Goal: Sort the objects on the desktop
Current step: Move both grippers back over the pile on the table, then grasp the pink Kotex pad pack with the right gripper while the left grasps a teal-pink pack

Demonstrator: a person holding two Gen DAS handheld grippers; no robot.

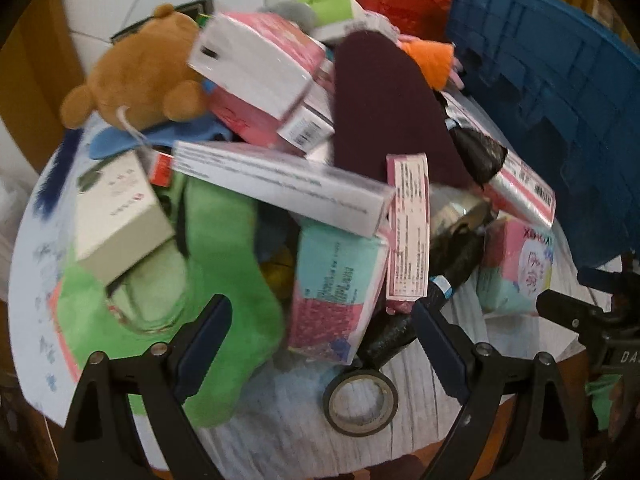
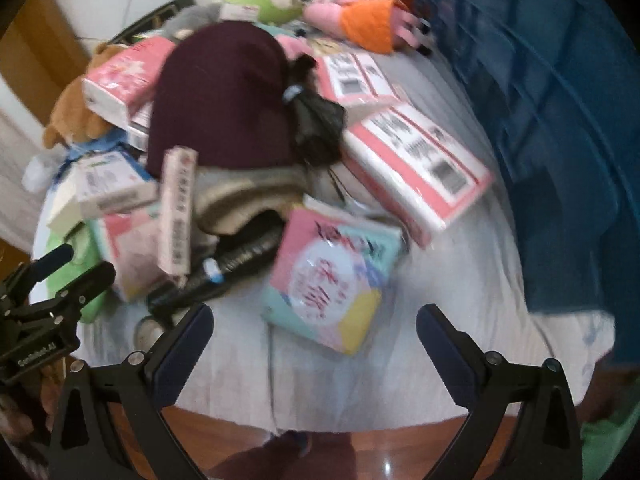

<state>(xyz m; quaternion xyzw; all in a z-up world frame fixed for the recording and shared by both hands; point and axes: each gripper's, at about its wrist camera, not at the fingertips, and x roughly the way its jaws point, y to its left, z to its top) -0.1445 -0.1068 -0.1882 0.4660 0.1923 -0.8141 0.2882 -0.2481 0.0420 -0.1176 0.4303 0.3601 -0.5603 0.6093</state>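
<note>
The left gripper (image 1: 322, 332) stands wide open with nothing held, its two dark fingers (image 1: 204, 344) hanging over the near edge of the round table (image 1: 280, 420). Between them, lower in the left wrist view, lies a pink and teal tissue pack (image 1: 336, 300); the pads do not touch it. A roll of black tape (image 1: 362, 402) lies flat on the bare cloth just nearer the edge, and a green plush toy (image 1: 228, 300) sits under the left finger. A long white box (image 1: 280, 186) rests tilted on top of the pile behind the pack, with a narrow pink box (image 1: 408, 232) standing on end beside it.

The right gripper (image 2: 314, 350) is also spread wide and empty. It hangs above the table's near edge, where the cloth ends and the wooden floor (image 2: 248, 440) shows below. Just beyond its fingertips lies a colourful tissue pack (image 2: 332, 276), apart from both pads and slightly toward the left finger. A black folded umbrella (image 2: 236, 264) lies to the left of that pack. Farther back a maroon knit hat (image 2: 224, 104) tops the heap, with a brown teddy bear (image 2: 76, 116) at the left edge and a blue crate (image 2: 560, 120) standing along the right edge. The picture is blurred, so print on the packs cannot be read.
</note>
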